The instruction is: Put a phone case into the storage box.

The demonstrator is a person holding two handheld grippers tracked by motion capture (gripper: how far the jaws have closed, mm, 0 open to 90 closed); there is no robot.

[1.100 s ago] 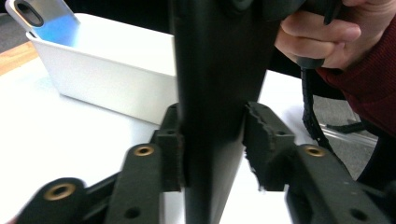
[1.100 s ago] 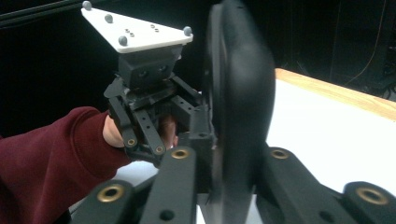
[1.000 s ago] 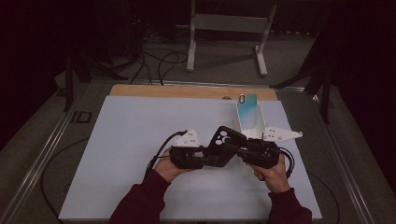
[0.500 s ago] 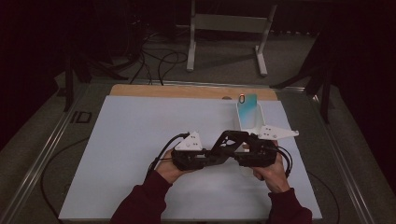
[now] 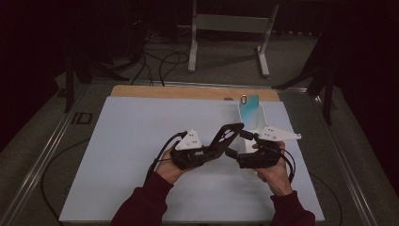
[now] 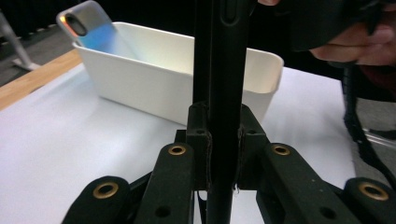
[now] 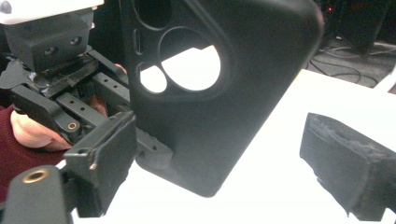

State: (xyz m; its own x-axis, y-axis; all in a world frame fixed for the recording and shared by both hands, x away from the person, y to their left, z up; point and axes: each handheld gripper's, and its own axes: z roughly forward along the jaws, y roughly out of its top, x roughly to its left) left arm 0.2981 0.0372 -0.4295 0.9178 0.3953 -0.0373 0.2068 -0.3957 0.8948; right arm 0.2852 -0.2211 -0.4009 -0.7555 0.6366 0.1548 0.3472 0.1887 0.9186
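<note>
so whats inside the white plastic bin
A phone with a blue-to-silver gradient back leans against the far end wall of the white plastic bin. The bin's floor is hidden by its near wall and the black phone case.

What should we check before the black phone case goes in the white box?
1. Left gripper shut on the black phone case: ok.
2. Right gripper let go; its jaws have just been opening, pads off the case: ok.
3. White box upright on the table, beside the case: ok.
4. Phone already leaning in the box; room left for the case: cannot tell.
</note>
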